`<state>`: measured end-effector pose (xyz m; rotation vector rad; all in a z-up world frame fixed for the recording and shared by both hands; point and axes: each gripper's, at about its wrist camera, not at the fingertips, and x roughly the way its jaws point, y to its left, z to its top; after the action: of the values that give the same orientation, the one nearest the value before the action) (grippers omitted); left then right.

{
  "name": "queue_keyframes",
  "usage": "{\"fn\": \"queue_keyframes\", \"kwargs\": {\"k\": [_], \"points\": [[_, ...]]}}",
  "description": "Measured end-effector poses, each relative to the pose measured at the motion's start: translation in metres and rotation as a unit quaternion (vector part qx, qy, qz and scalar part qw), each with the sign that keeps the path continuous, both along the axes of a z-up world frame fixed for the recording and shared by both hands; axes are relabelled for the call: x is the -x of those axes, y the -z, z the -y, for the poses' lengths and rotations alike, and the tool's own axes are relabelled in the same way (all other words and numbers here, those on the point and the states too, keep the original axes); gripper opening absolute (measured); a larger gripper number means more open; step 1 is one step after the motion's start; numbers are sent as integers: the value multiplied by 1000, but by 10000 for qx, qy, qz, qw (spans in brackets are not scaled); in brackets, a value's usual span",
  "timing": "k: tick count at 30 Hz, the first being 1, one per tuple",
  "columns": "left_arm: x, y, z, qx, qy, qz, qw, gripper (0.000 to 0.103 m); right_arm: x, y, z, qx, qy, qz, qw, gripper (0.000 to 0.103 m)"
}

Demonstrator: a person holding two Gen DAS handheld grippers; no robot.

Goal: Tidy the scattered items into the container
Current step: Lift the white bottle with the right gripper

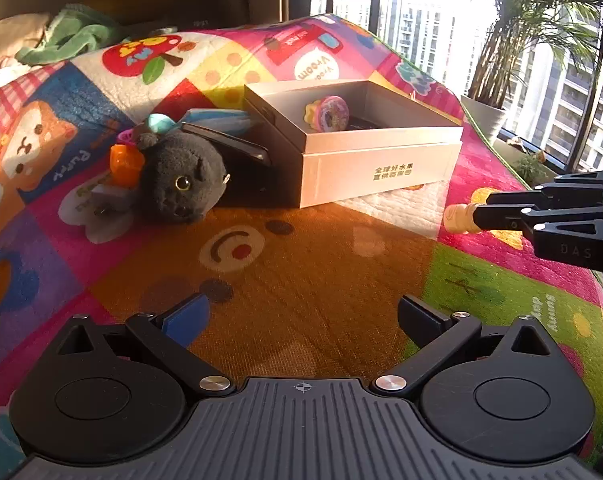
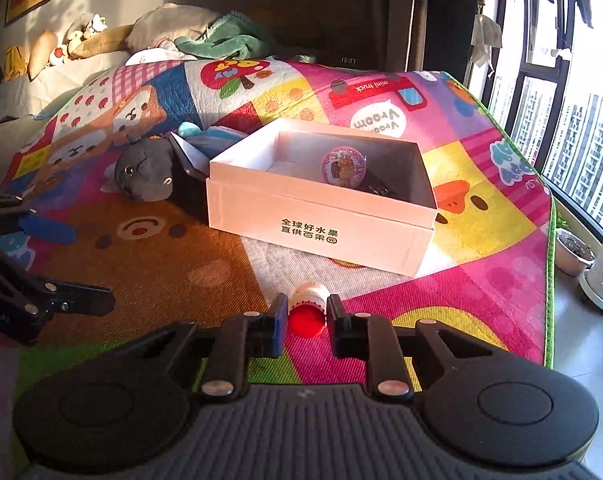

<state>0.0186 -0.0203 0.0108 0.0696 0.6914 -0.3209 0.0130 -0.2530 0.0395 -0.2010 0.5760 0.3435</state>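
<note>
So the box (image 2: 321, 216) sits on the play mat (image 2: 181, 264) with at least one thing already in it, a pink glittery round toy (image 2: 338, 165), plus something dark beside that I can't make out. The right gripper (image 2: 304, 322) is clamped on a little bottle (image 2: 307, 310), red with a white end, just in front of the box, so I'd guess that one goes in next. The left gripper (image 1: 301, 316) is spread wide and holding nothing. Left to do: the grey plush cat (image 1: 179, 178) beside the box, an orange bit (image 1: 126, 164) touching it, and some blue stuff (image 1: 217, 118) behind. Maybe a third done
</note>
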Motion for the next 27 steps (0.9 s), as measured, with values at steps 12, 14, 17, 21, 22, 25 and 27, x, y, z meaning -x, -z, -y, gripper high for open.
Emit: {"fn": "queue_keyframes", "kwargs": {"k": [12, 14, 17, 21, 22, 25, 27], "points": [[0, 1, 3, -36, 41, -27, 10000, 103, -20, -4, 8, -446, -25, -287, 9986, 20], [-1, 2, 3, -36, 23, -47, 10000, 103, -27, -2, 8, -488, -23, -313, 9983, 20], [-1, 4, 2, -28, 19, -74, 10000, 103, -35, 3, 5, -424, -18, -308, 9986, 20], [-2, 5, 2, -31, 25, -104, 9999, 103, -38, 5, 2, -340, -23, -268, 9991, 20], [-2, 6, 1, -24, 33, -107, 9999, 103, -36, 4, 2, -328, -56, -266, 9991, 17], [-2, 6, 2, -10, 74, -103, 9999, 103, -25, -3, 4, -242, -179, -227, 9993, 14], [-2, 7, 3, 20, 92, -101, 9999, 103, -19, -7, 5, -151, -218, -221, 9994, 14]]}}
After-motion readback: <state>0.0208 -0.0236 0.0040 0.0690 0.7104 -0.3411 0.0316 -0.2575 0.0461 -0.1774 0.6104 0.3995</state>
